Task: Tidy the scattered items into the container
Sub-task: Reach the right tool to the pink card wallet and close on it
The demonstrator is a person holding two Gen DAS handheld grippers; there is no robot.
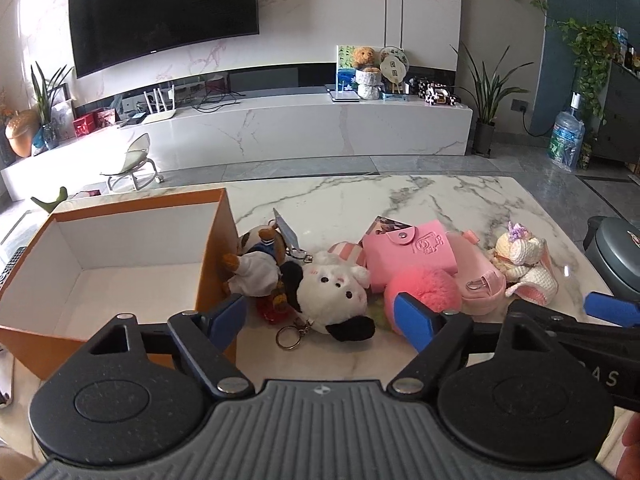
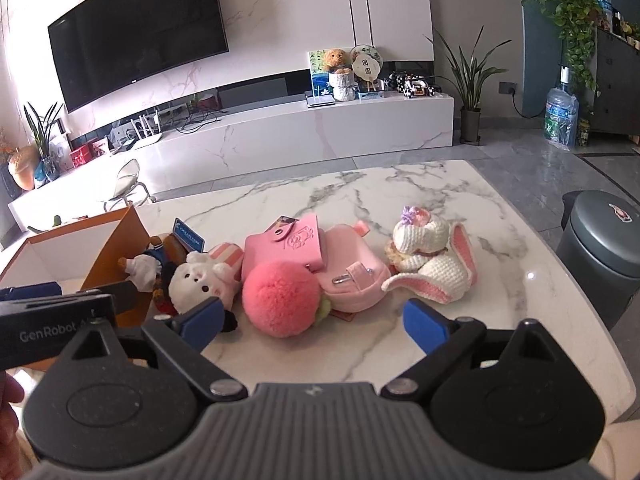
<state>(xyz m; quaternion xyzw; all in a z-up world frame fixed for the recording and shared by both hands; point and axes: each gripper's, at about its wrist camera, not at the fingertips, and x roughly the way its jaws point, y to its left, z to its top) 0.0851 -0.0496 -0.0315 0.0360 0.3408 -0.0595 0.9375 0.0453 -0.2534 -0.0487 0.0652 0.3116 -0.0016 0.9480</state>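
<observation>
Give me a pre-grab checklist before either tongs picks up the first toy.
1. Box open, room inside: ok, nothing seen in it.
2. Left tongs open, nothing between the fingers: ok.
3. Right tongs open, nothing held: ok.
4. Cow plush in front of left tongs, unblocked on top: ok.
5. Pink pompom in front of right tongs: ok.
6. Key ring free of other toys: cannot tell.

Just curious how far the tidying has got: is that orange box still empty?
Empty, as far as shows: the orange box has bare white walls and floor, and the toys lie outside on the marble table. Its near corner is hidden.
</observation>
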